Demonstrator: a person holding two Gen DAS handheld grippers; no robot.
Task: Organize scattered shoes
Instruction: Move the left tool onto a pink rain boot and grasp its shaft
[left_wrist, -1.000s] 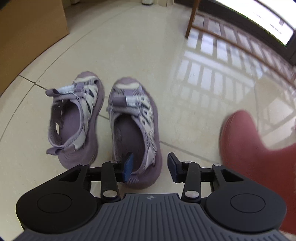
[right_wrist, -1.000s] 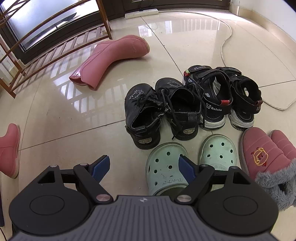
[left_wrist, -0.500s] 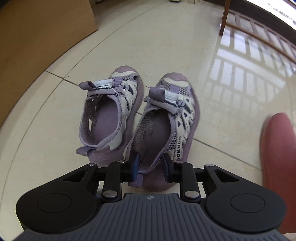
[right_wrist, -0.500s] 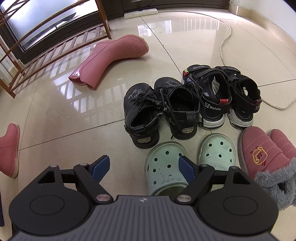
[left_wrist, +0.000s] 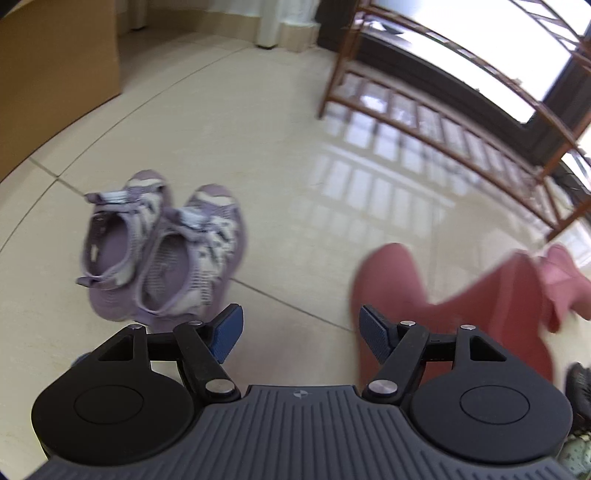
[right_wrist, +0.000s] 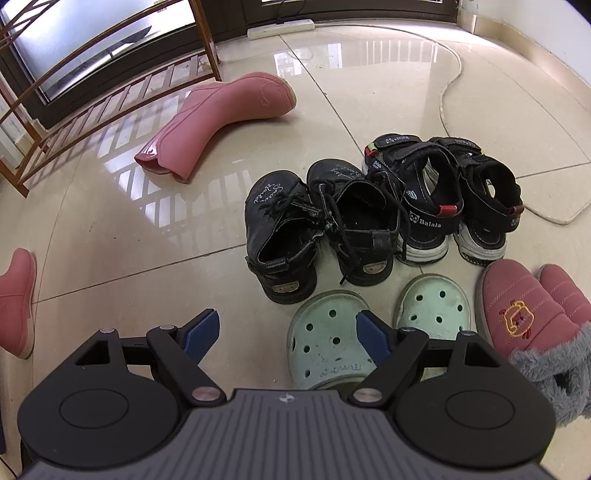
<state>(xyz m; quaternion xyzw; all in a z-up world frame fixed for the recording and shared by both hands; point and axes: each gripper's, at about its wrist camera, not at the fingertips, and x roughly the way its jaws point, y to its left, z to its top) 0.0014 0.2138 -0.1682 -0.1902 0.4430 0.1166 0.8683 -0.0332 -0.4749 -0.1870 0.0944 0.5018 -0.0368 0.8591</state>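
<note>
Shoes everywhere on the tile floor (right_wrist: 129, 236)! Purple sandals (left_wrist: 166, 251) sit paired, side by side, toes away from the camera, with bare floor all around them and a cardboard box (left_wrist: 55, 74) well off to their left. Left gripper (left_wrist: 301, 334) hovers over open tile, jaws opening, nothing between them. A pink boot (left_wrist: 443, 306) lies just right of it, blurred. Right gripper (right_wrist: 284, 338) is spread wide and empty above a mint clog (right_wrist: 325, 343); the wooden rack (right_wrist: 110, 81) edges the far side.
</note>
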